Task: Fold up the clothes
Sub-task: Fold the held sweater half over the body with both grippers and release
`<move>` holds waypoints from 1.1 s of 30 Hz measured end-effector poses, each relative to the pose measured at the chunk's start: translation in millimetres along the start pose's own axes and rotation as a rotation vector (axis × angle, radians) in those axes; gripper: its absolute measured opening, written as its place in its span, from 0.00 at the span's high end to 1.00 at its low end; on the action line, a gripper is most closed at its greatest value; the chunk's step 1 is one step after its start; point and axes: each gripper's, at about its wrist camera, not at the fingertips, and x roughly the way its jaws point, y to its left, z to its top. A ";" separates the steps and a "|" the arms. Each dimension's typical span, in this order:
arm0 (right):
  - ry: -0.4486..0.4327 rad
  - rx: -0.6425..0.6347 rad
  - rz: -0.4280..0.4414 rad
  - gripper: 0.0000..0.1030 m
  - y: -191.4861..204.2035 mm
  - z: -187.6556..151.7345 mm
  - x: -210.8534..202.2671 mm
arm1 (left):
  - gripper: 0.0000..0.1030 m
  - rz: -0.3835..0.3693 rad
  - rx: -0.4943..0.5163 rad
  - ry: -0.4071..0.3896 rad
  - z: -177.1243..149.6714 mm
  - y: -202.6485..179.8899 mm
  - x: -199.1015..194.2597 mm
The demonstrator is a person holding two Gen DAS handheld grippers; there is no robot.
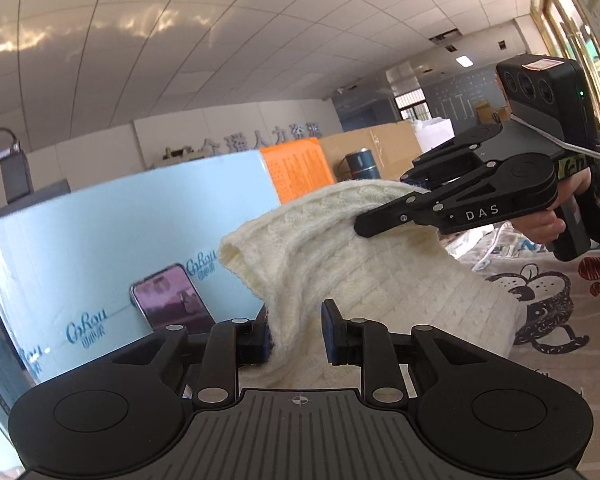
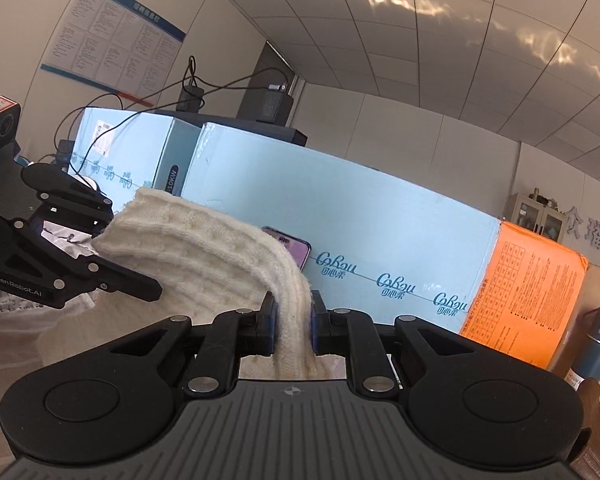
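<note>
While a row of pale blue boxes [image 2: 340, 220] stands behind, a cream knitted sweater [image 1: 340, 264] hangs lifted over the printed cloth [image 1: 560, 320]. The right gripper [image 2: 293, 326] has its fingers closed tight on a ribbed edge. The left gripper [image 1: 294, 334] stands partly open, knit lying between its fingers. A phone [image 1: 172, 300] leans against a box.

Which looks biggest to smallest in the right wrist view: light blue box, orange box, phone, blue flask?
As they appear in that view:
1. light blue box
2. orange box
3. blue flask
4. phone, mostly hidden behind the cream sweater, so its rank against the flask is unsure.
</note>
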 end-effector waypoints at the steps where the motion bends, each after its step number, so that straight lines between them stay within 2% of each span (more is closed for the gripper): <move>1: 0.019 0.008 0.000 0.86 -0.9 -4.9 10.5 | 0.76 -0.002 -0.024 0.019 -3.9 2.7 4.2; 3: 0.046 0.027 0.002 0.86 -1.5 -13.9 22.3 | 0.71 -0.003 -0.074 0.047 -10.6 8.9 13.0; 4: 0.058 0.040 0.005 0.86 -2.2 -18.8 27.5 | 0.61 -0.005 -0.100 0.057 -12.6 10.9 15.8; 5: 0.073 0.047 0.005 0.86 -2.9 -22.8 30.7 | 0.46 -0.004 -0.127 0.065 -14.1 13.0 17.1; 7: 0.106 0.066 0.004 0.85 -5.5 -30.3 36.8 | 0.27 0.000 -0.185 0.069 -16.6 17.4 16.6; 8: 0.119 0.084 0.000 0.83 -7.1 -32.3 37.2 | 0.21 0.000 -0.219 0.068 -18.2 20.5 14.4; 10: 0.144 0.121 -0.008 0.76 -10.3 -36.2 37.7 | 0.19 0.000 -0.280 0.068 -19.5 26.0 10.2; 11: 0.156 0.140 -0.012 0.74 -11.9 -38.1 38.0 | 0.15 0.009 -0.323 0.068 -18.5 30.8 9.2; 13: 0.177 0.189 -0.018 0.64 -14.4 -39.5 38.6 | 0.08 0.044 -0.409 0.080 -19.3 39.7 6.5; 16: 0.210 0.260 -0.028 0.50 -19.2 -44.0 37.5 | 0.06 0.103 -0.571 0.120 -26.3 60.5 8.3; 17: 0.221 0.286 -0.033 0.48 -20.9 -45.4 37.8 | 0.06 0.118 -0.628 0.132 -30.5 67.0 9.1; 19: 0.240 0.333 -0.065 0.43 -22.9 -47.0 36.9 | 0.07 0.100 -0.733 0.140 -38.3 76.4 10.7; 22: 0.261 0.395 -0.114 0.37 -24.9 -48.5 34.6 | 0.08 0.029 -0.872 0.139 -48.0 85.1 16.2; 24: 0.268 0.427 -0.123 0.33 -25.2 -47.9 32.4 | 0.12 0.013 -0.874 0.144 -48.2 82.7 22.6; 25: 0.273 0.444 -0.124 0.31 -25.3 -47.8 31.6 | 0.22 0.005 -0.875 0.146 -48.3 81.5 25.8; 26: 0.277 0.458 -0.124 0.31 -25.3 -48.0 30.9 | 0.43 -0.003 -0.876 0.148 -48.4 80.2 29.0; 28: 0.284 0.477 -0.127 0.30 -26.2 -49.4 30.3 | 0.66 -0.020 -0.878 0.152 -48.7 77.8 35.4; 30: 0.294 0.493 -0.139 0.30 -27.3 -50.1 30.0 | 0.76 -0.075 -0.935 0.126 -52.4 78.9 34.1; 32: 0.290 0.516 -0.142 0.30 -29.6 -50.4 26.4 | 0.77 -0.202 -1.062 0.062 -59.1 86.1 29.8; 33: 0.287 0.528 -0.142 0.30 -30.7 -50.5 24.6 | 0.77 -0.224 -1.093 0.058 -61.2 88.1 29.9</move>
